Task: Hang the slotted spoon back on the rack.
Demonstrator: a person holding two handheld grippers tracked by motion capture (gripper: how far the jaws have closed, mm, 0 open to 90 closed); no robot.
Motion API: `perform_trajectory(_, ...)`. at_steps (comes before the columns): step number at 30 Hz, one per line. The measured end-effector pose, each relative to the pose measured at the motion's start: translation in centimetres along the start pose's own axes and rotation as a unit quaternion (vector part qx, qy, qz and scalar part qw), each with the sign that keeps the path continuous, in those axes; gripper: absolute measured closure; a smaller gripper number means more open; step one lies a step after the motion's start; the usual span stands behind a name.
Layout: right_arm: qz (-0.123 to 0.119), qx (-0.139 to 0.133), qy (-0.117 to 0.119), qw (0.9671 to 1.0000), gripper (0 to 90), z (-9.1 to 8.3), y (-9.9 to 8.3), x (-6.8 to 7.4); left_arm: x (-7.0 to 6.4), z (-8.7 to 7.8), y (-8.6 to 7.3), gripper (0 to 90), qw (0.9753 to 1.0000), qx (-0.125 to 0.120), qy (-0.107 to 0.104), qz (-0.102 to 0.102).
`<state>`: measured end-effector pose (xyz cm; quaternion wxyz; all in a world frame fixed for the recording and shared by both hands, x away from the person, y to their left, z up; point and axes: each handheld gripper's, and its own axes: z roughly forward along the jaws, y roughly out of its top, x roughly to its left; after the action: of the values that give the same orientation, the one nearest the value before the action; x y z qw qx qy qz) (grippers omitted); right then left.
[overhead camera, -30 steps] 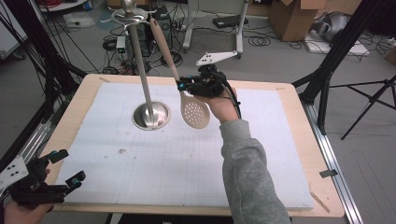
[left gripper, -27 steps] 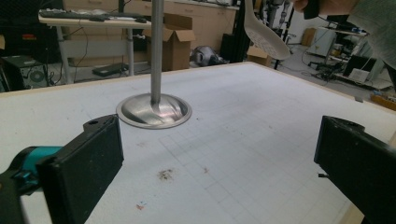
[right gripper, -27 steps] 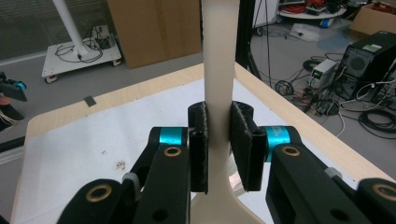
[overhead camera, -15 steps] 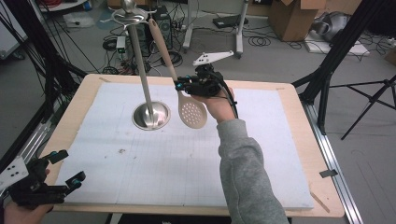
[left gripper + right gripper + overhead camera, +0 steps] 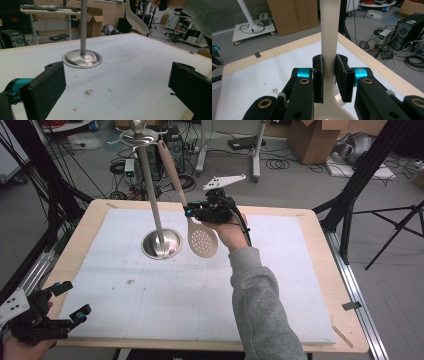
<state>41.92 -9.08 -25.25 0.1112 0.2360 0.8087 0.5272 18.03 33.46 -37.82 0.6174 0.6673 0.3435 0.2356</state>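
Gripping the slotted spoon (image 5: 202, 240) by its handle, the right tool (image 5: 192, 212) has carried it closer beside the stand (image 5: 160, 242); hanging looks imminent. Left tool (image 5: 70, 300) rests released.

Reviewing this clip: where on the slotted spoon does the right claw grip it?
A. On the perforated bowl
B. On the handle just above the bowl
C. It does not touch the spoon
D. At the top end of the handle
B. In the right gripper view the right claw has its jaws closed on both sides of the slotted spoon handle, just above where it widens into the bowl; the high view shows the same spot.
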Motion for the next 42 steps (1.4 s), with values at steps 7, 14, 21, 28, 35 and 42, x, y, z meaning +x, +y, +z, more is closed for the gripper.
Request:
perform_trajectory(7, 0.000, 0.003, -0.002, 1.0000, 77.9, 0.4, 0.0, 0.0, 0.0, -0.1, 0.0, 1.7, 1.0000, -0.001, 0.002, -0.001)
perform_trajectory(14, 0.001, 0.009, 0.000, 1.0000, 77.9, 1.1, -0.1, 0.0, 0.0, -0.1, -0.1, 1.7, 1.0000, 0.000, 0.003, -0.002)
perform_trajectory(21, 0.001, 0.010, 0.001, 0.9999, 77.9, 1.6, 0.3, 0.1, 0.0, -0.3, -0.1, 1.7, 1.0000, -0.001, 0.004, -0.002)
perform_trajectory(28, 0.000, 0.016, 0.005, 0.9999, 77.9, 2.3, 0.5, 0.3, 0.0, -0.6, -0.1, 1.7, 1.0000, -0.002, 0.006, -0.003)
perform_trajectory(35, -0.001, 0.016, 0.004, 0.9999, 77.9, 2.7, 0.6, 0.2, 0.0, -0.8, -0.2, 1.7, 1.0000, 0.000, 0.009, -0.004)
perform_trajectory(42, -0.003, 0.019, 0.007, 0.9998, 77.9, 2.7, 0.6, 0.3, -0.1, -0.8, -0.3, 1.7, 0.9999, 0.001, 0.009, -0.004)
